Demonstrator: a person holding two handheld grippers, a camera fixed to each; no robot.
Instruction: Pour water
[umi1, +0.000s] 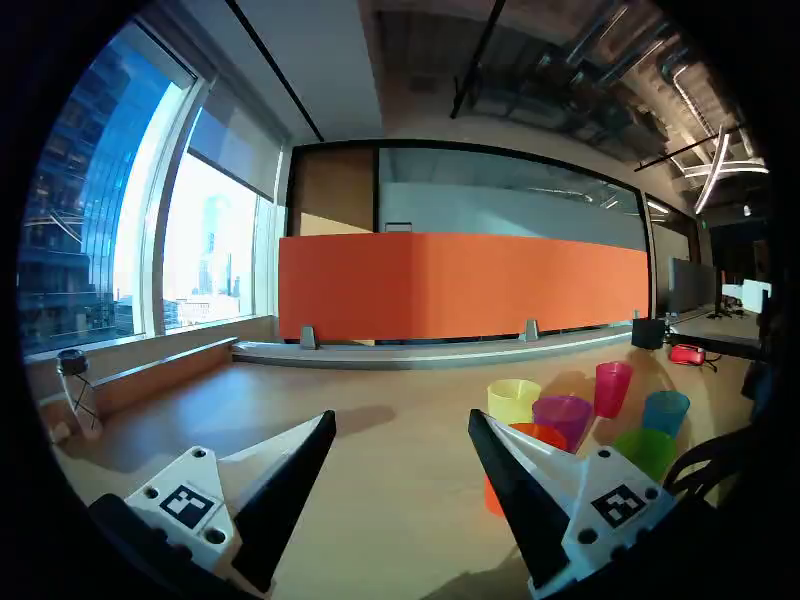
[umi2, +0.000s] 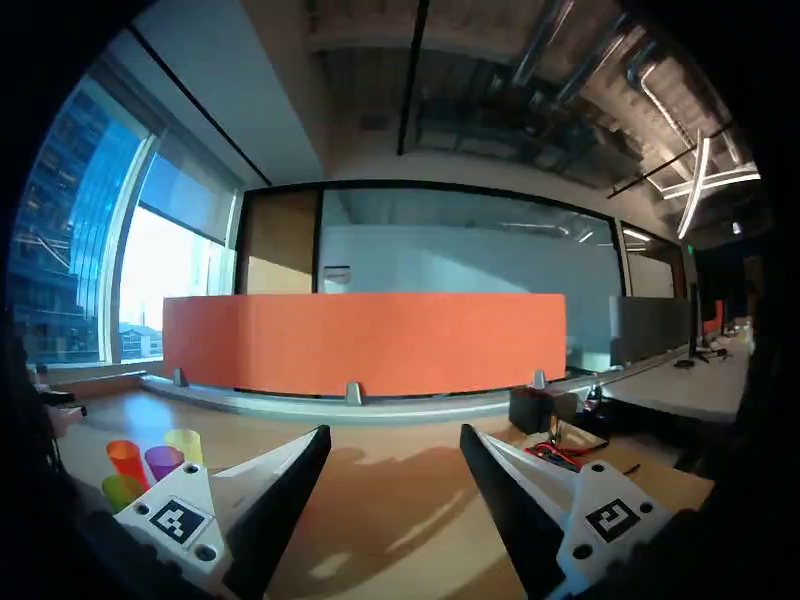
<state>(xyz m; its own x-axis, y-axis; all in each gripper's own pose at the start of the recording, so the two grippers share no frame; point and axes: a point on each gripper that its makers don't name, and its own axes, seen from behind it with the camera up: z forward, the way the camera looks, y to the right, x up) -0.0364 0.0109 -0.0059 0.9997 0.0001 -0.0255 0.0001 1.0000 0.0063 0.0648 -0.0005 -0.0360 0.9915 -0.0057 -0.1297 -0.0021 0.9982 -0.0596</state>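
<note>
Hovering over the wooden table (umi1: 400, 490), the left gripper (umi1: 400, 420) has its 2 fingers spread wide with nothing between them; the right gripper (umi2: 393, 432) is just as wide open and grips nothing either.

In the left gripper view 6 plastic cups stand upright in a tight cluster toward the table's right side, well short of its far edge; the yellow cup (umi1: 513, 399) is leftmost, the purple cup (umi1: 563, 414) just beside it, the pink cup (umi1: 612, 387) behind, the blue cup (umi1: 665, 411) to the right, the green cup (umi1: 645, 450) nearest; the orange cup (umi1: 538, 433) is partly hidden behind the gripper's right finger; whether any cup holds water I cannot tell.

In the right gripper view 4 of the cups show low on the left, beside that gripper's left finger.

An orange partition (umi1: 460, 285) runs along the table's far edge.
</note>
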